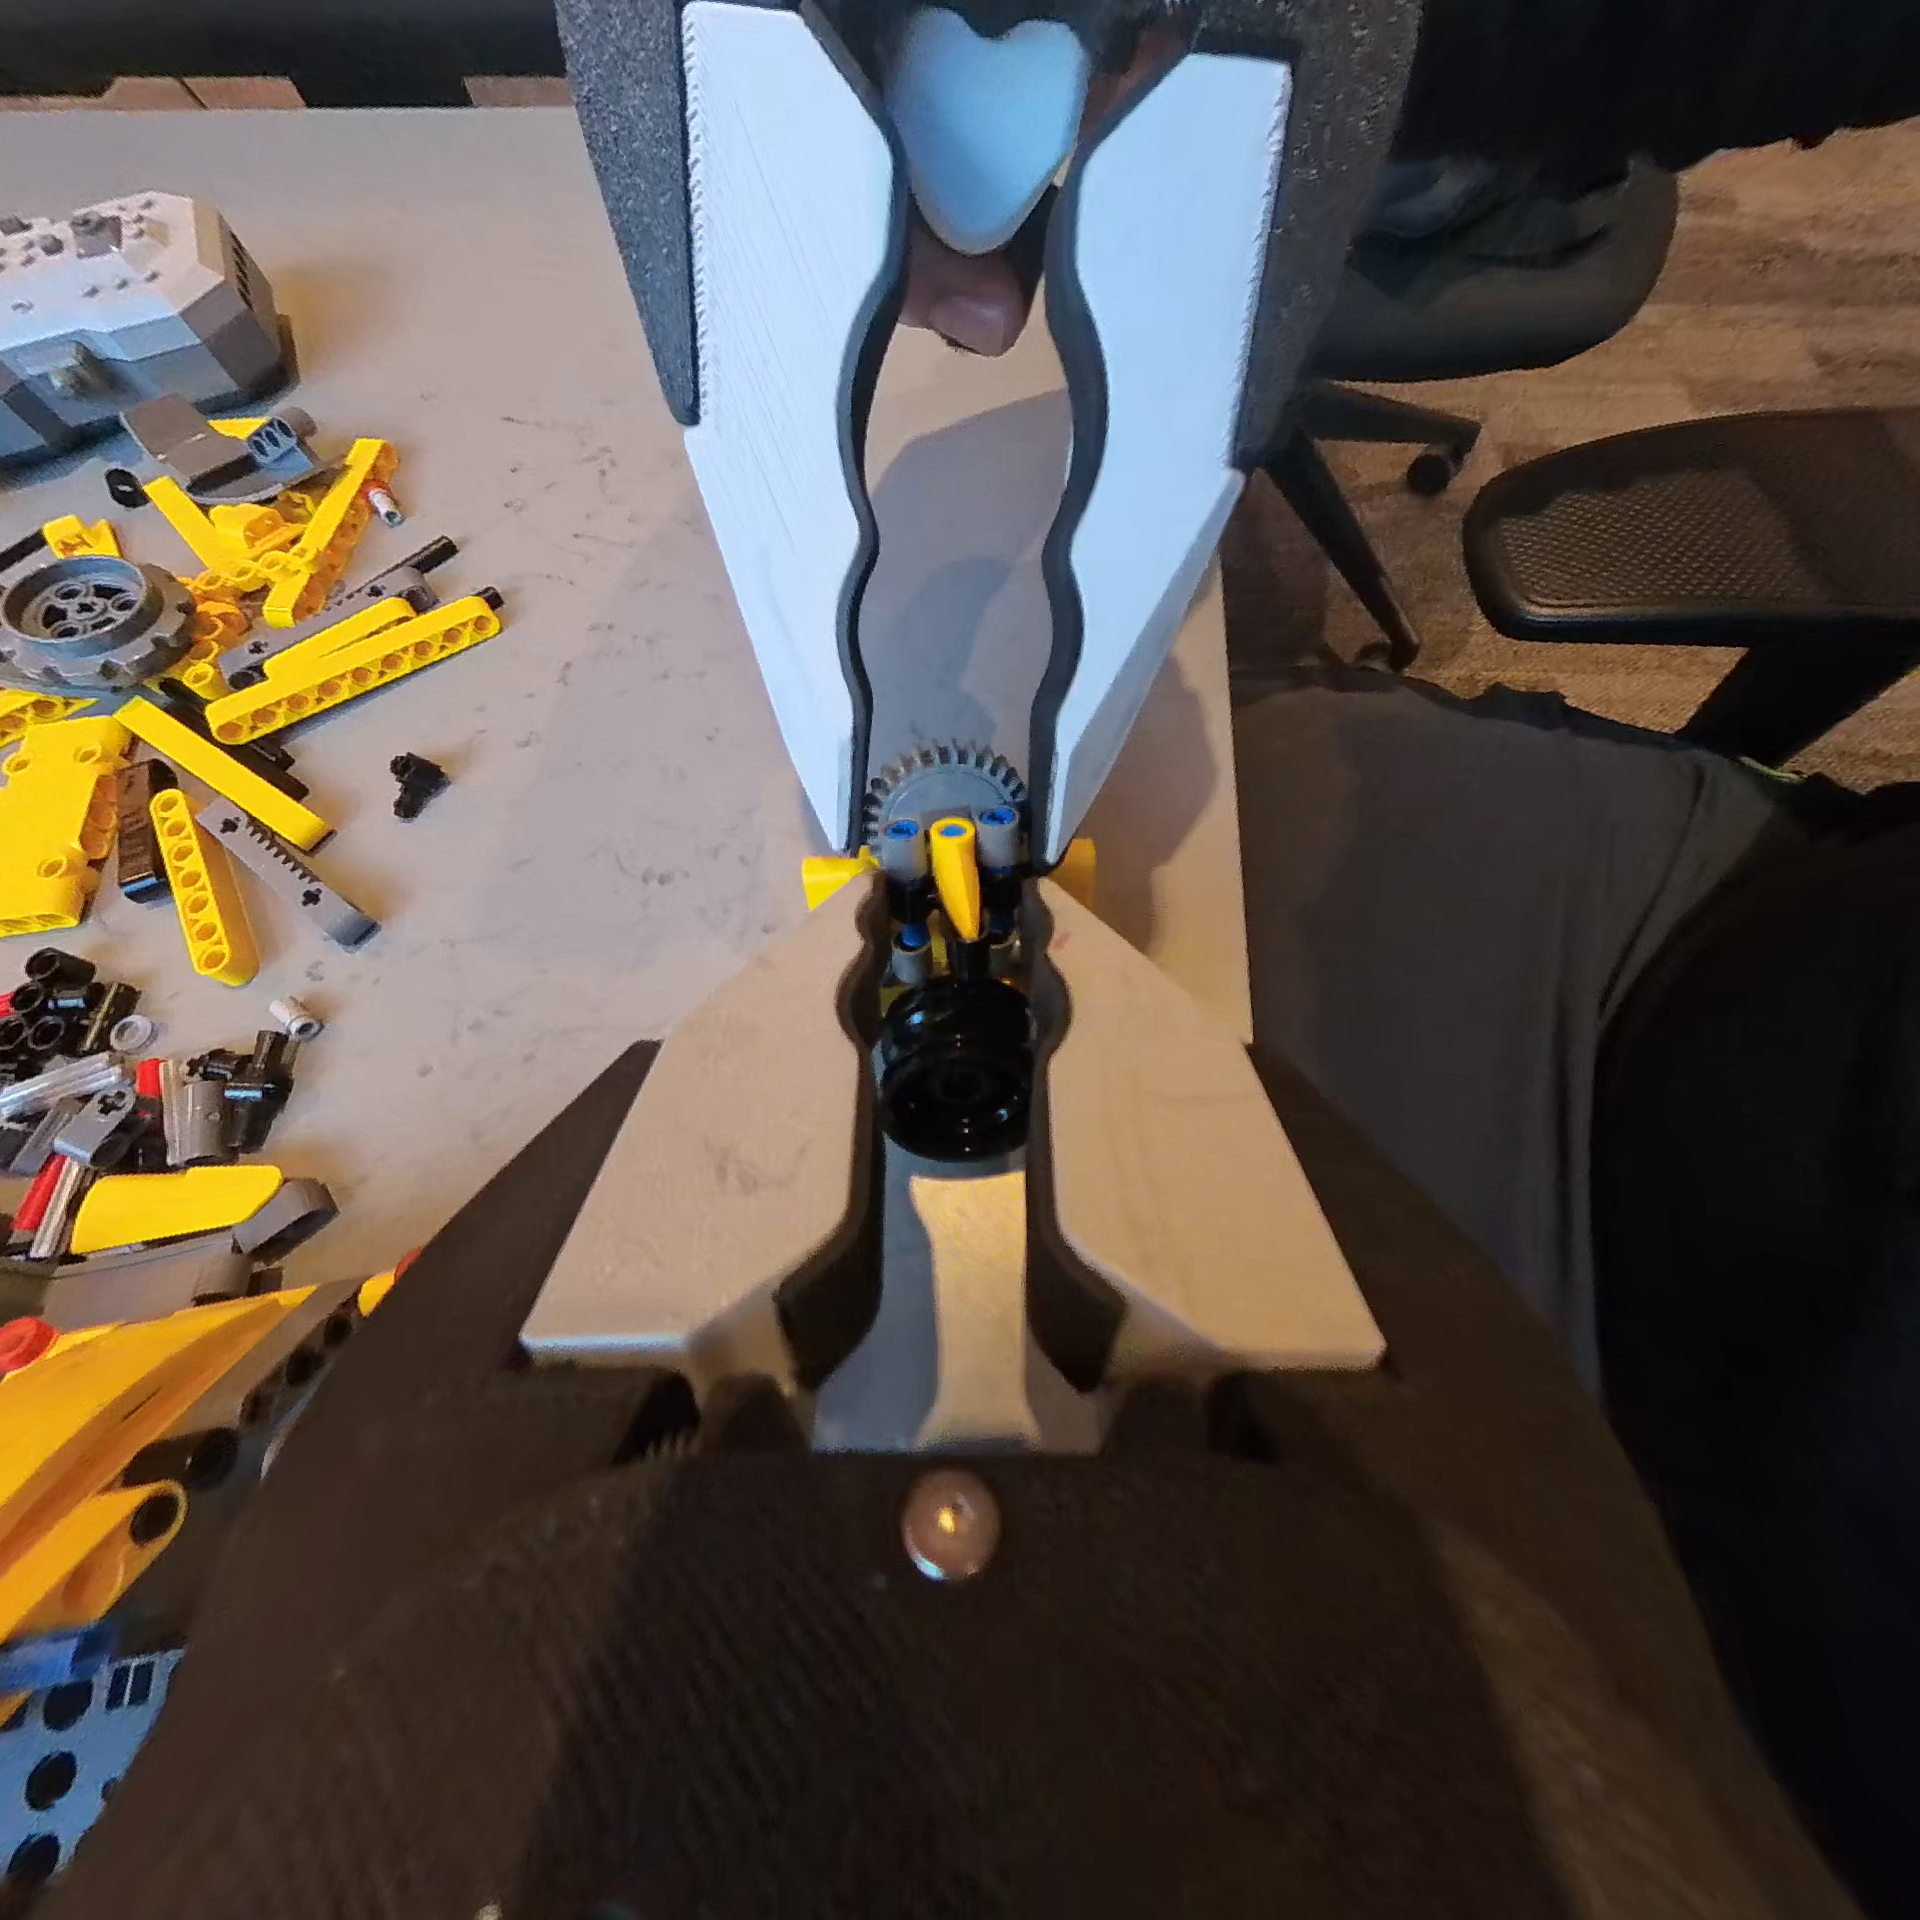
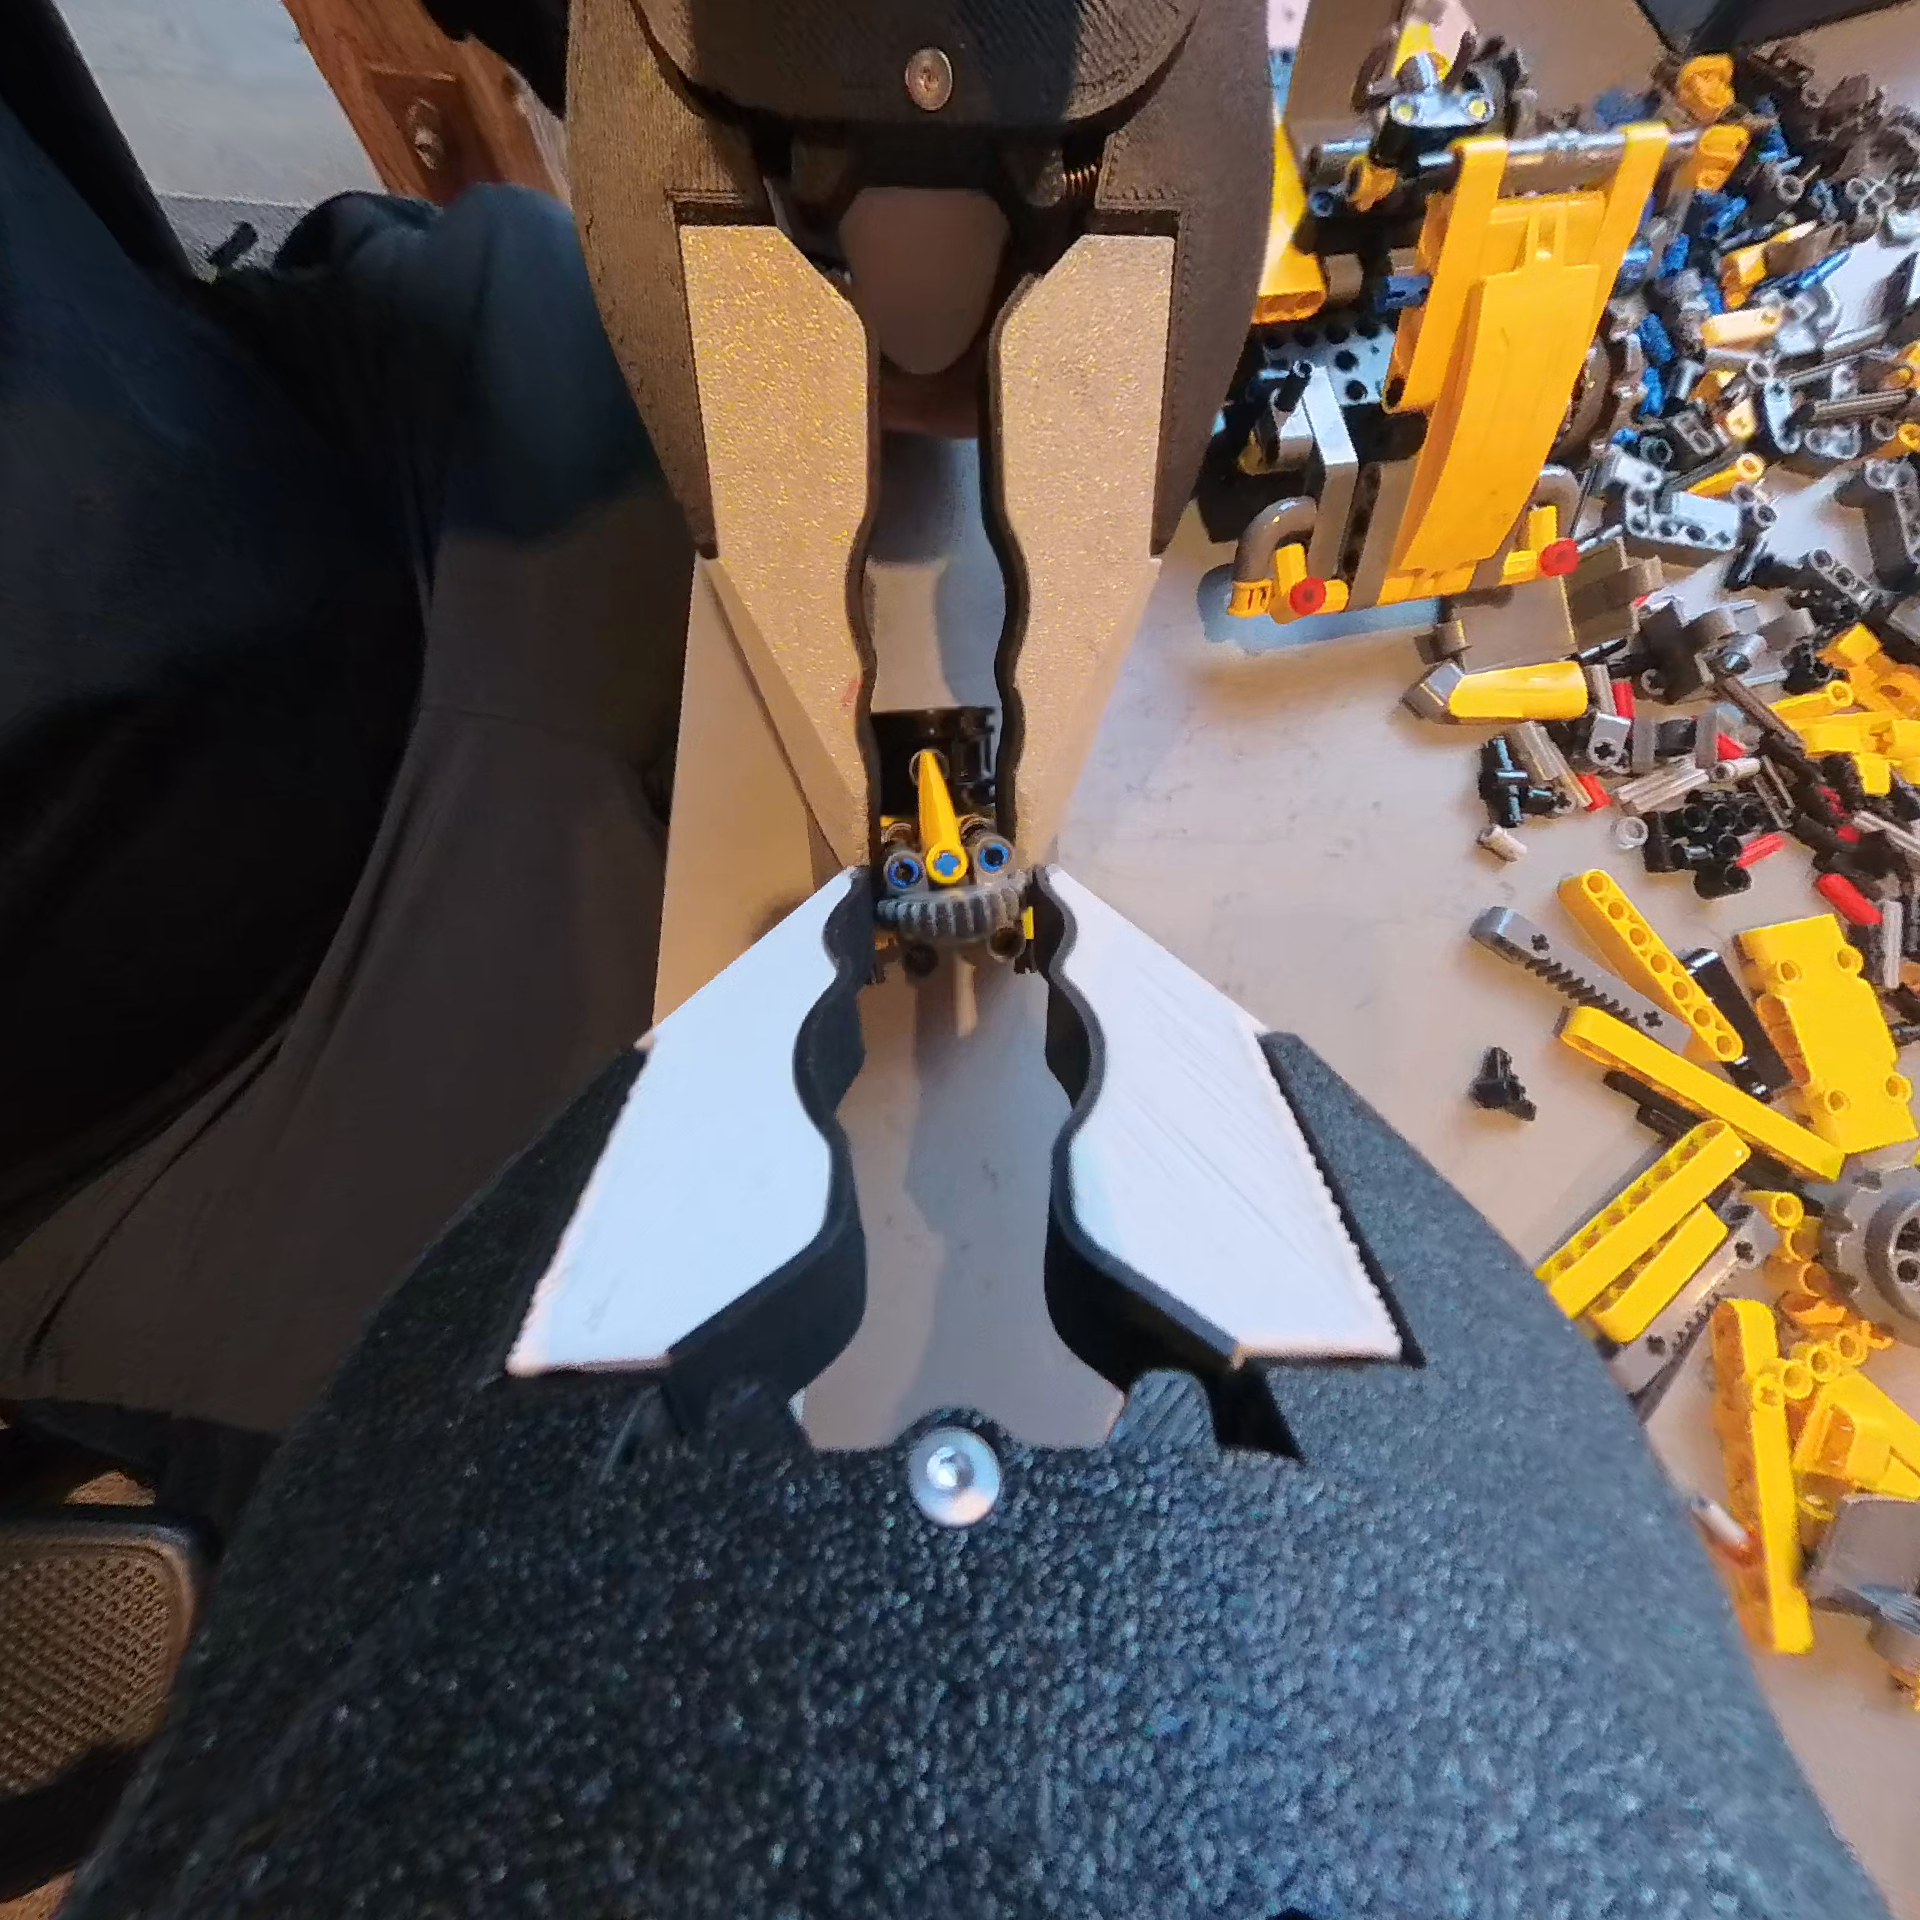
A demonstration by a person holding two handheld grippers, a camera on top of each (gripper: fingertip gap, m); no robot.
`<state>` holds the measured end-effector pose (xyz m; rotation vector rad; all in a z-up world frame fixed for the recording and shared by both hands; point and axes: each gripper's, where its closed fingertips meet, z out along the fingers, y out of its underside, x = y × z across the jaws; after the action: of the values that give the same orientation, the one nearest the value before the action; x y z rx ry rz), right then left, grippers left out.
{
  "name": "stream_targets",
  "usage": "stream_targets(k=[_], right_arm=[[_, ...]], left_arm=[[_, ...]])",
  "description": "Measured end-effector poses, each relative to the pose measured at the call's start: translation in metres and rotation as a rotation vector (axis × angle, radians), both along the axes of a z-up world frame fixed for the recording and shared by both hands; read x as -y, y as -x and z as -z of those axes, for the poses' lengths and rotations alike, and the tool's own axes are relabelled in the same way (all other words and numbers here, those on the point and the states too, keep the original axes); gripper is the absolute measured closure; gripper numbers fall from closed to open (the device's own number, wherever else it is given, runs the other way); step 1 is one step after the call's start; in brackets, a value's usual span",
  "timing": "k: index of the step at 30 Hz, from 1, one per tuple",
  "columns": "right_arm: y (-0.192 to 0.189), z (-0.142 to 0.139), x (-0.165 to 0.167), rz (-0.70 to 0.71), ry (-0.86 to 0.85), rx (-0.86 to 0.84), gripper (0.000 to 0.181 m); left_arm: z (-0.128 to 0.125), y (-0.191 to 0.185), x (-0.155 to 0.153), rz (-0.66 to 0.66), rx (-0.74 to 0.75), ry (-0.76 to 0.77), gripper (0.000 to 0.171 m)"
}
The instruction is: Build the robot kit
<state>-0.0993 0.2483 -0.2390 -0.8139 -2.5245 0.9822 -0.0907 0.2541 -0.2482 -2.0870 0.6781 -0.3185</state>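
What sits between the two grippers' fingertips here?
A small brick assembly: grey gear, blue-tipped pins, yellow axle, black wheel. The left gripper clamps the wheel end, the right gripper the gear end. Both wrist views show it.

the left gripper (image 1: 951, 940) has smooth matt pale plastic fingers (image 1: 727, 1143) edged in black rubbery lining, on a finely ribbed black body. the right gripper (image 2: 951, 914) has ridged white plastic fingers (image 2: 1184, 1195) on a coarse, grainy black body with a shiny metal screw (image 2: 953, 1475). the wheel (image 1: 954, 1070) is glossy black plastic; the gear (image 1: 945, 795) matt grey. loose bricks (image 1: 343, 665) are glossy yellow plastic. the table (image 1: 582, 831) is matt, scuffed grey.
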Motion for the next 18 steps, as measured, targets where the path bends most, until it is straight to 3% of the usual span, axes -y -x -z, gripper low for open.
stream_targets(k=[14,18], right_arm=[[-0.001,-0.012,0.006,-0.086,-0.129,0.073,0.147],[0.002,-0.005,0.003,-0.096,-0.204,0.091,0.157]], left_arm=[[0.000,0.001,-0.001,-0.003,-0.013,-0.014,0.149],[0.000,0.001,0.000,-0.003,-0.007,-0.016,0.149]])
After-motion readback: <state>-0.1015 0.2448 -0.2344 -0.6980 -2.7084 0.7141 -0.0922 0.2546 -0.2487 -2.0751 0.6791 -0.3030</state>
